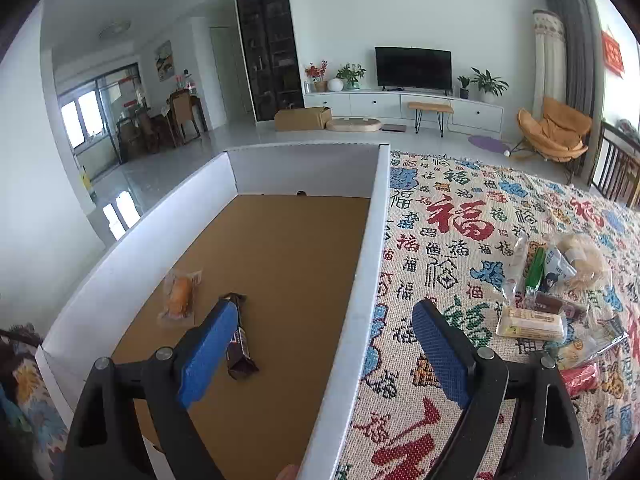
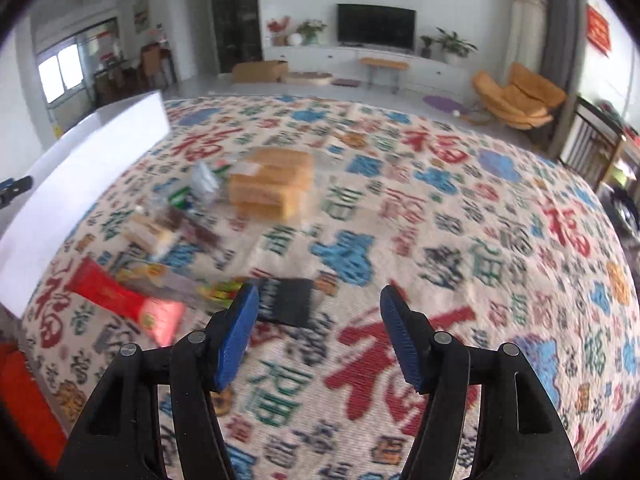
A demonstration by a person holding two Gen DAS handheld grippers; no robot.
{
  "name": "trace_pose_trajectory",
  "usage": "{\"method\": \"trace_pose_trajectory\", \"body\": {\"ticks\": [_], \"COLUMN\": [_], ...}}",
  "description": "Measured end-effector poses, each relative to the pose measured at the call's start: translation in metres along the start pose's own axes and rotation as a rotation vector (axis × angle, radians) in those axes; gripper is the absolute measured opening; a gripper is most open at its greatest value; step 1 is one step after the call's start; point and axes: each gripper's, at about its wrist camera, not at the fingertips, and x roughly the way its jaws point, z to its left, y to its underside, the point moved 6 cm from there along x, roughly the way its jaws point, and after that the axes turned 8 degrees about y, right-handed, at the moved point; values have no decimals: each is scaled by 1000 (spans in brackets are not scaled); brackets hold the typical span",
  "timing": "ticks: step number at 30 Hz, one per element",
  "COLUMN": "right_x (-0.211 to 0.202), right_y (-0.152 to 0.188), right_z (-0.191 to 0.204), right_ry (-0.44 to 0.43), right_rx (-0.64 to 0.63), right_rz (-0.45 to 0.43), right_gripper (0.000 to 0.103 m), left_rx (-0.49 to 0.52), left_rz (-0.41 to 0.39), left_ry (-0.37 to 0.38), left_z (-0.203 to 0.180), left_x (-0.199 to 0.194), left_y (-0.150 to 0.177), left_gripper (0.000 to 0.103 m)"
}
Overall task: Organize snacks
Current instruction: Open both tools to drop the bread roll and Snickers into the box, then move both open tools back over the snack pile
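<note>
A white cardboard box (image 1: 362, 280) with a brown floor stands on the patterned cloth. Inside it lie an orange snack in a clear wrapper (image 1: 181, 294) and a dark chocolate bar (image 1: 240, 340). My left gripper (image 1: 324, 350) hangs open, straddling the box's right wall with nothing in it. A heap of snacks (image 1: 556, 300) lies on the cloth to the right. In the blurred right wrist view my right gripper (image 2: 316, 338) is open and empty above the cloth, with a dark packet (image 2: 290, 302) just ahead, a red packet (image 2: 120, 300) to the left and a pack of golden cakes (image 2: 272, 186) farther off.
The cloth with red, blue and green characters (image 2: 400, 360) covers the whole surface. The box's white wall (image 2: 80, 184) bounds the left side in the right wrist view. Beyond lie a TV cabinet (image 1: 400, 102), a cardboard carton (image 1: 302, 118) and an orange chair (image 1: 556, 128).
</note>
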Motion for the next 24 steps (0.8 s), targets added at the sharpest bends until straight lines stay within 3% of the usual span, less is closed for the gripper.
{"method": "trace_pose_trajectory", "body": {"ticks": [3,7,13,15,18,21,24], "right_x": [8,11,21,25,32,31,34], "right_y": [18,27,27,33,46,47,48], "right_z": [-24,-26,-21,-19,-17,-18,-13], "right_ry": [34,29,25,31,39,56,76], "right_rx": [63,88,117,120,125,119,88], "right_rz": [23,23,37,44,76,76,90], "right_gripper": [67,67,67,70,73,79,84], "left_rx": [-75,-98,1,23,20,37,54], "left_rz": [-23,-36,12,-25,-126,-238,-293], "left_ry": [49,64,93,106,57,54,90], "left_z": [11,10,-9,-14,-19,-37,-62], "left_x": [-20,-31,-30,-42,-75,-113,-143], "left_y": [9,18,20,17,9,2,5], "left_gripper": [89,90,90,90,90,100,102]}}
